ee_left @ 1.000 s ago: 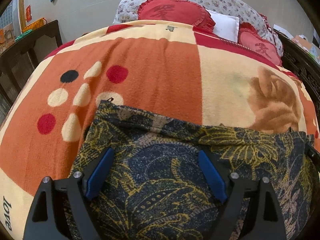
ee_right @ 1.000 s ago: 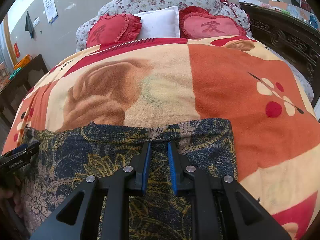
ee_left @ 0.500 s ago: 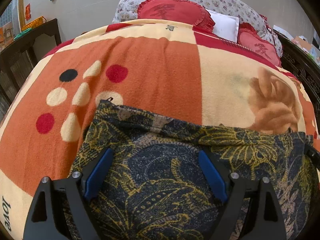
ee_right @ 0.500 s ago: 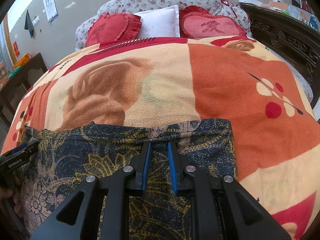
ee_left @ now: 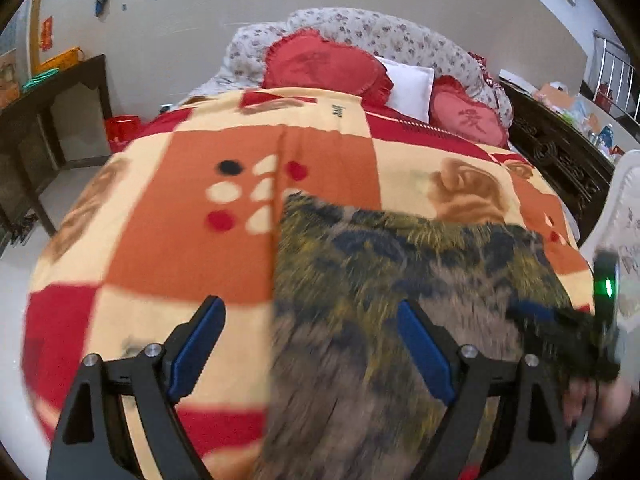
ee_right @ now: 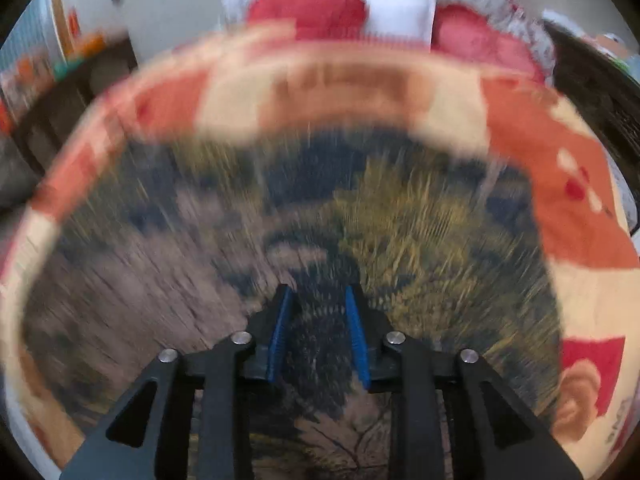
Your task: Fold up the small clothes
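A dark blue and gold floral garment (ee_left: 400,300) lies on the orange, cream and red blanket (ee_left: 180,240) of a bed. My left gripper (ee_left: 310,320) is open and empty, raised above the garment's left edge; its right finger is over the cloth, its left finger over the blanket. In the right wrist view the garment (ee_right: 400,220) is blurred and fills the middle. My right gripper (ee_right: 318,300) has its jaws partly apart above the cloth, with nothing visibly pinched. The right gripper's body shows at the far right of the left wrist view (ee_left: 604,304).
Red heart cushions (ee_left: 320,64) and a white pillow (ee_left: 408,88) lie at the bed head. A dark wooden table (ee_left: 48,120) stands to the left. A carved dark bed frame (ee_left: 560,160) runs along the right. Bare floor lies left of the bed.
Both grippers have lifted up and back from the garment, the left one also shifting left. The right gripper's jaws have opened from nearly shut. Both views are motion-blurred.
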Demonstrator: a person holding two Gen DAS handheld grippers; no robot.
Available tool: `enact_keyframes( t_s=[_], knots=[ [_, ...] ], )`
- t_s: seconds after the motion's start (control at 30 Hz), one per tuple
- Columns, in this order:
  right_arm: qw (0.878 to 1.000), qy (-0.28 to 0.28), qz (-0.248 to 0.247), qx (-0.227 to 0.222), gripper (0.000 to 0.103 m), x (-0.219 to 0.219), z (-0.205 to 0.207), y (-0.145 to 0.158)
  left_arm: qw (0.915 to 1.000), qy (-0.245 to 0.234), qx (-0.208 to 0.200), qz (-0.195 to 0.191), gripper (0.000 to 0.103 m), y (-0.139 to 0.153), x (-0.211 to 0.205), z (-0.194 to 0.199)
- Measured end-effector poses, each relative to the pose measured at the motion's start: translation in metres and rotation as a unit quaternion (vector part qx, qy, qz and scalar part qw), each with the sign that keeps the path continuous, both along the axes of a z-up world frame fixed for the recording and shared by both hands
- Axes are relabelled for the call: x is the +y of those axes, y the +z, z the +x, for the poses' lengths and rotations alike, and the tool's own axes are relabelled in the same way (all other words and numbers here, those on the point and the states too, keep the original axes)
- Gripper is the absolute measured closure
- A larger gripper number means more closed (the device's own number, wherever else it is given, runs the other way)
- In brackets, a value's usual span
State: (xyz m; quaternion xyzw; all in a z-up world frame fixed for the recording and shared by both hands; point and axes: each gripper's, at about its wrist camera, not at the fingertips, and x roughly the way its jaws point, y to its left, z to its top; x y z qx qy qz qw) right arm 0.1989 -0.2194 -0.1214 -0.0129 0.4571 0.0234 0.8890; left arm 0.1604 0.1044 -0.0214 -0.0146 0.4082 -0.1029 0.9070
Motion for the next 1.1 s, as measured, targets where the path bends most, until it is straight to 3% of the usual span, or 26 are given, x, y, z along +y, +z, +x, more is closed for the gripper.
enact_keyframes(
  t_s=[0.07,0.2,0.33,0.4,0.5,0.63,0.8,0.93,1.0,1.1],
  knots=[
    [1.0,-0.012,0.002,-0.001,0.074,-0.004,-0.006,0.01,1.0,-0.001,0.002,-0.006,0.012,0.004,0.012,-0.028],
    [0.998,0.008,0.007,-0.065,0.073,-0.002,-0.039,0.03,0.9992,-0.021,0.009,-0.032,0.012,-0.011,0.02,-0.09],
    [0.998,0.038,-0.02,-0.038,0.072,0.013,-0.045,-0.002,0.9921,-0.039,0.045,-0.11,0.012,-0.043,0.012,-0.124],
    [0.998,0.036,-0.031,-0.048,0.071,0.014,-0.047,-0.005,0.9839,-0.036,0.073,-0.159,0.012,-0.058,0.011,-0.123],
    [0.997,0.035,-0.045,-0.051,0.069,0.017,-0.05,-0.008,0.9648,-0.004,0.105,-0.241,0.012,-0.081,0.02,-0.115],
    [0.997,0.034,-0.029,-0.059,0.069,0.009,-0.058,-0.009,0.9423,0.027,0.104,-0.317,0.007,-0.087,0.031,-0.107],
    [0.998,0.034,-0.018,-0.059,0.068,0.013,-0.05,-0.01,0.9406,0.044,0.088,-0.325,0.006,-0.085,0.028,-0.086],
    [0.997,0.034,-0.021,-0.06,0.068,0.011,-0.049,-0.01,0.9292,0.057,0.072,-0.358,0.01,-0.079,0.034,-0.078],
    [0.997,0.034,-0.021,-0.061,0.068,0.012,-0.05,-0.01,0.933,0.044,0.052,-0.354,0.019,-0.069,0.028,-0.081],
    [0.997,0.034,-0.022,-0.062,0.068,0.012,-0.051,-0.01,0.9393,0.031,0.031,-0.34,0.021,-0.063,0.025,-0.08]
  ],
)
